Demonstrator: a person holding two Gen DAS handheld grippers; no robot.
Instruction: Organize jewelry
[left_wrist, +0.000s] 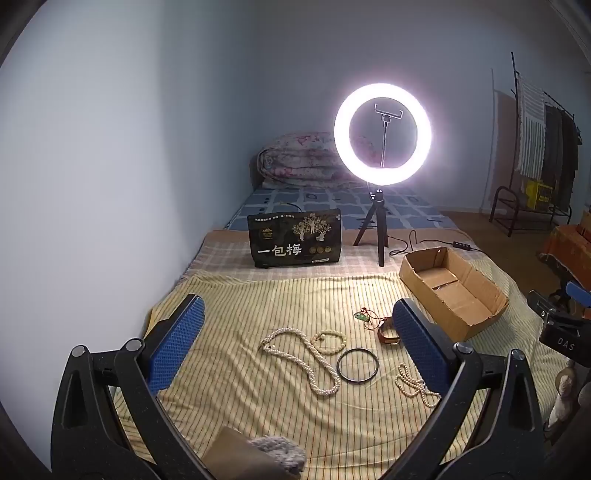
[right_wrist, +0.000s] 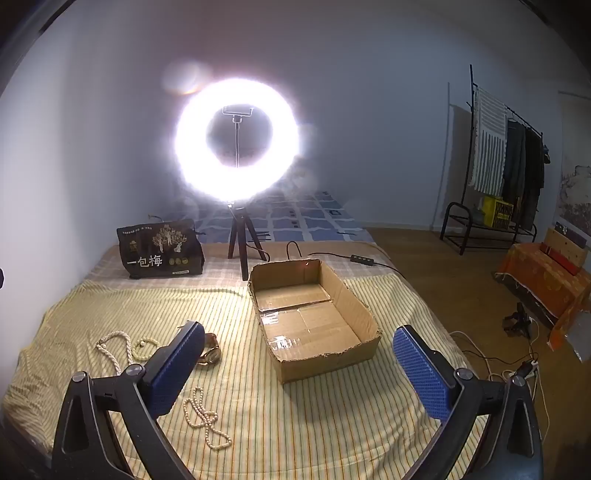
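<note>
Jewelry lies on a striped yellow cloth. In the left wrist view I see a thick pearl necklace, a pale bead bracelet, a black bangle, a thin pearl strand, a green pendant on a red cord and a watch. An open, empty cardboard box sits to the right; it also shows in the right wrist view. My left gripper is open above the jewelry. My right gripper is open, hovering before the box, with the watch and thin pearl strand at its left finger.
A lit ring light on a tripod and a black snack bag stand behind the cloth. A folded quilt lies at the bed's far end. A clothes rack, orange-covered furniture and floor cables are to the right.
</note>
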